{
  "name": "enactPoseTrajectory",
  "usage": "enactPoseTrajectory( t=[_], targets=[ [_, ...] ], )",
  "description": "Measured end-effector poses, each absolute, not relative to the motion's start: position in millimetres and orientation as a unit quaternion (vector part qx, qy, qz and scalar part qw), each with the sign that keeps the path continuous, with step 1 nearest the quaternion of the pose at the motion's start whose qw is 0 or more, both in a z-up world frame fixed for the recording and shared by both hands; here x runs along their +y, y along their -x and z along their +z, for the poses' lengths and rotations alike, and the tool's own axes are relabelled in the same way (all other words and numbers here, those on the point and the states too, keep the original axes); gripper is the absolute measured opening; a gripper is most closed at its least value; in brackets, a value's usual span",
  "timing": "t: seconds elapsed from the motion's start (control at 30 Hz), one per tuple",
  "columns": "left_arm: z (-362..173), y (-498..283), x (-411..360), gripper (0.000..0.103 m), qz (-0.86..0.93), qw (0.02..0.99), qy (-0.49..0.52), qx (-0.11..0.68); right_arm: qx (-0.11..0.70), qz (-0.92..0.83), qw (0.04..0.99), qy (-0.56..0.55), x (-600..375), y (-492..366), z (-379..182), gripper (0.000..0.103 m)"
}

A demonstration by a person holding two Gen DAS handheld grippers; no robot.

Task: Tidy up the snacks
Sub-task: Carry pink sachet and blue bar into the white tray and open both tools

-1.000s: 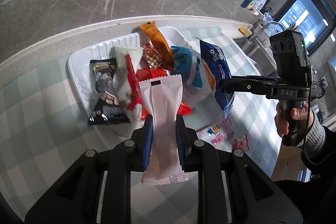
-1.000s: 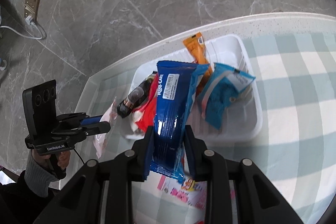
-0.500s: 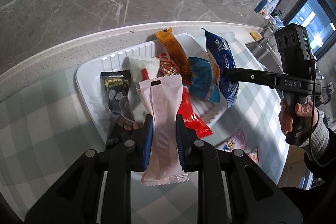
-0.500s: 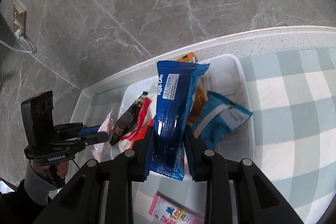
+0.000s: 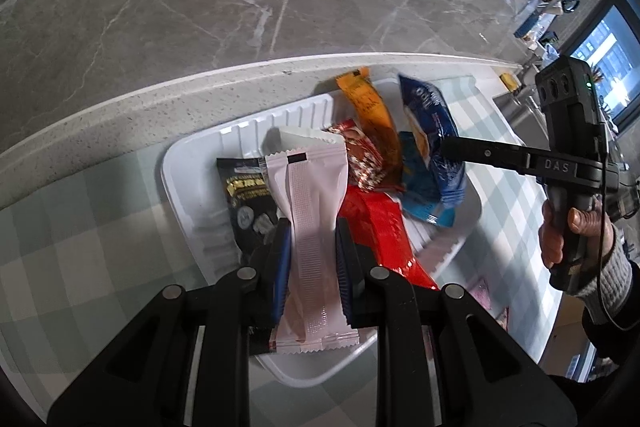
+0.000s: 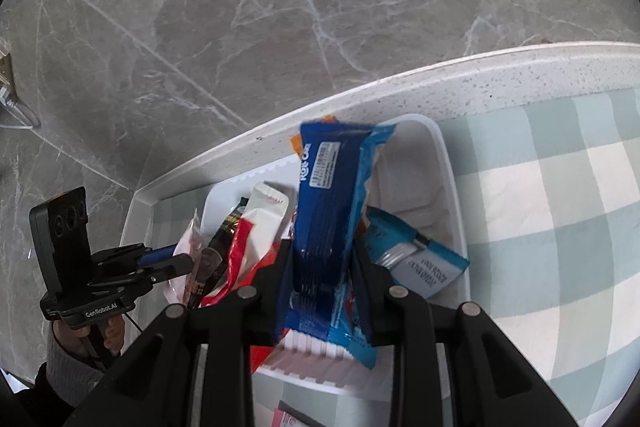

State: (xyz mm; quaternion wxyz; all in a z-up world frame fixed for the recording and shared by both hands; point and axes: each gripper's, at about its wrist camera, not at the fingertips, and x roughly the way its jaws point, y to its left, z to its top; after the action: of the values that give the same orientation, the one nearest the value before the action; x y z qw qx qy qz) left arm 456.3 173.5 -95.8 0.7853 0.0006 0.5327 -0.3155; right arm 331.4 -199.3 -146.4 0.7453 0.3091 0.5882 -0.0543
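We had both grippers over the white ribbed plastic tray [image 5: 188,187], which sat on the pale green-and-white checked tablecloth [image 5: 80,227] near the speckled counter edge. Our left gripper [image 5: 310,255] was clenched on a long pale pink sachet [image 5: 308,195], its blue-padded fingers [image 5: 282,267] pinching the wrapper at its waist so both ends stuck out, above the near part of the tray. Our right gripper [image 6: 320,267] was clamped on a dark blue crinkly snack packet [image 6: 328,195] with a white barcode label, held upright over the tray's middle. Inside the tray lay a black packet with gold lettering [image 5: 246,187], a glossy red wrapper [image 5: 380,227], an orange stick-shaped packet [image 5: 366,103] leaning against the far wall, a light blue bag [image 6: 420,267] and a red-and-white pouch [image 6: 256,223]. On the cloth just outside the tray we could see a small pink packet [image 5: 482,293], partly hidden. A hand in a grey knitted cuff [image 5: 572,235] gripped the right tool's handle.
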Motion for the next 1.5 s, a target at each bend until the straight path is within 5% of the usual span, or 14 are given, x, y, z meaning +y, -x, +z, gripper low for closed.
enactPoseTrajectory(
  t=[1.07, 1.23, 1.3, 1.5],
  targets=[
    [-107, -484, 199, 0.025, -0.214, 0.82, 0.051, 0.528, 0.565, -0.052, 0.775, -0.278, -182, -317, -104, 0.032],
    [-101, -483, 200, 0.03, -0.224, 0.822, 0.068, 0.52, 0.562, -0.052, 0.776, -0.282, -179, -309, -101, 0.032],
    [-97, -483, 199, 0.051, -0.231, 0.82, 0.074, 0.519, 0.56, -0.052, 0.776, -0.285, -179, -306, -99, 0.032],
    [-86, -475, 191, 0.053, -0.238, 0.82, 0.06, 0.517, 0.557, -0.049, 0.778, -0.287, -174, -301, -94, 0.032]
  ],
)
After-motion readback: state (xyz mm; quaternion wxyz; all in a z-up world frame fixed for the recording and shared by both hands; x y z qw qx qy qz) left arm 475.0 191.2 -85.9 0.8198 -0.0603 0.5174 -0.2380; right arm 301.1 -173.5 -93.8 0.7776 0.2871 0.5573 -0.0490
